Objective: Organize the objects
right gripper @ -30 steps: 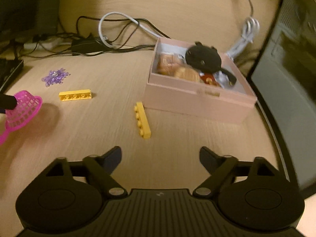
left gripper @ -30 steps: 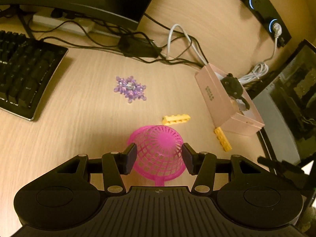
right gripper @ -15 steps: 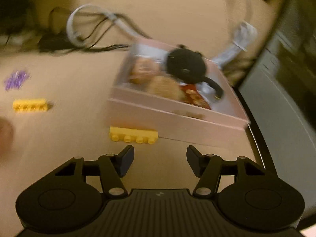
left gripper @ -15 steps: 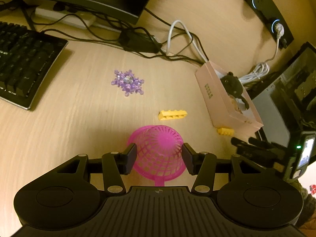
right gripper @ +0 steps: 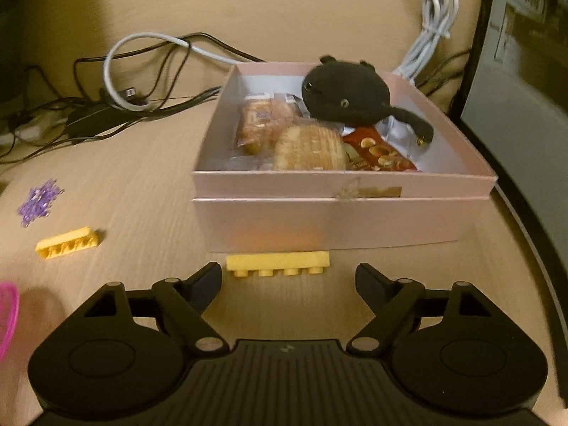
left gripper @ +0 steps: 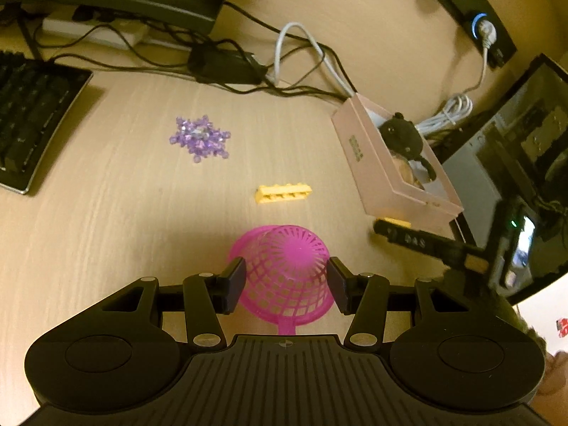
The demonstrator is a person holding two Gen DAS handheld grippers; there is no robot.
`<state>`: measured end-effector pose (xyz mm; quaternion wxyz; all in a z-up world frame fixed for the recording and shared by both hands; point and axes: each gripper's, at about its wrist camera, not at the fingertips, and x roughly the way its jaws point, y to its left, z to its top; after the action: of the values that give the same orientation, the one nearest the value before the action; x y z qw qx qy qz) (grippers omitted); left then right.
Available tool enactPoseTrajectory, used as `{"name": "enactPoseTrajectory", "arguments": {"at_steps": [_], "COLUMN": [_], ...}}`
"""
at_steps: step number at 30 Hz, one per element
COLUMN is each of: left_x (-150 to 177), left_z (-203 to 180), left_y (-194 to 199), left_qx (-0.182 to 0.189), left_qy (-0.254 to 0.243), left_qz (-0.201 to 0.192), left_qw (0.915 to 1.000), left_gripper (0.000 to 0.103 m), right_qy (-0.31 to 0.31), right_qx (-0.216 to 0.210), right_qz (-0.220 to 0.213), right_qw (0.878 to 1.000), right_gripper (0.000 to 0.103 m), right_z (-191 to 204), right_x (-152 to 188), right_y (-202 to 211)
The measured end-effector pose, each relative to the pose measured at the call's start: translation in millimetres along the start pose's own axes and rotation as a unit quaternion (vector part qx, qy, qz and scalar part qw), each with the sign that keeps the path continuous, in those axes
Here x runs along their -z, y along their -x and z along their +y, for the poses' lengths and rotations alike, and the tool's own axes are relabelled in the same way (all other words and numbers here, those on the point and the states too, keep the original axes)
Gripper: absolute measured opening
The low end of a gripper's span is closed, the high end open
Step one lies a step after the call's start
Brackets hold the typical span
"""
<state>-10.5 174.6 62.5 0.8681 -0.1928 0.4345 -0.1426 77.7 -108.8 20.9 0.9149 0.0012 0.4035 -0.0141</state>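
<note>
Pink mesh basket (left gripper: 287,277) is pinched between the pads of the left gripper (left gripper: 287,280) and is held above the wooden desk (left gripper: 117,213). 1 yellow brick (right gripper: 278,264) is seen just in front of the pink box (right gripper: 340,220), ahead of the right gripper (right gripper: 288,280), whose jaws are opening with nothing between them. A 2nd yellow brick (right gripper: 67,243) and purple beads (right gripper: 39,206) are lying further left on the desk.

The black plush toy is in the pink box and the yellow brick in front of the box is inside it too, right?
Not quite. The plush is in the box, but that brick lies on the desk just outside the box's front wall, as the right wrist view shows.
</note>
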Motion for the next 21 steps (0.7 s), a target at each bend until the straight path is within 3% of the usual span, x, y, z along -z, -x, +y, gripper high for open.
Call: {"name": "enactPoseTrajectory", "arguments": {"at_steps": [2, 3, 7, 12, 16, 18, 21], "left_x": [1.6, 3.0, 10.5, 19.7, 25.3, 24.5, 18.6], "left_z": [-7.4, -11.4, -28.6, -64.7, -91.2, -100.7, -117.6], "left_y": [3.3, 4.5, 3.8, 0.1, -10.9, -17.3, -19.9], "left_qx": [-0.006, -0.010, -0.023, -0.010, -0.005, -0.014, 0.002], "left_qy": [-0.010, -0.014, -0.018, -0.039, -0.072, -0.069, -0.078], "left_qz": [-0.002, -0.002, 0.007, 0.028, 0.030, 0.031, 0.027], "left_qw": [0.9999, 0.9998, 0.9995, 0.9988, 0.9969, 0.9970, 0.9966], "left_gripper": [0.055, 0.055, 0.055, 0.055, 0.055, 0.055, 0.055], "right_qy": [-0.011, -0.007, 0.013, 0.044, 0.079, 0.081, 0.073], "right_qx": [-0.010, -0.014, -0.042, -0.076, -0.090, -0.085, -0.082], "right_qz": [-0.001, -0.003, -0.004, -0.013, -0.038, -0.040, -0.035], "right_qw": [1.000, 1.000, 0.999, 0.996, 0.992, 0.992, 0.993], "right_gripper": [0.075, 0.063, 0.062, 0.063, 0.063, 0.063, 0.063], "right_z": [-4.1, -4.9, -8.2, -23.7, -38.8, -49.1, -64.7], "right_x": [-2.9, -4.3, -5.4, 5.7, 28.8, 37.6, 47.6], "right_y": [-2.2, -1.3, 15.7, 71.2, 111.5, 118.9, 124.0]}}
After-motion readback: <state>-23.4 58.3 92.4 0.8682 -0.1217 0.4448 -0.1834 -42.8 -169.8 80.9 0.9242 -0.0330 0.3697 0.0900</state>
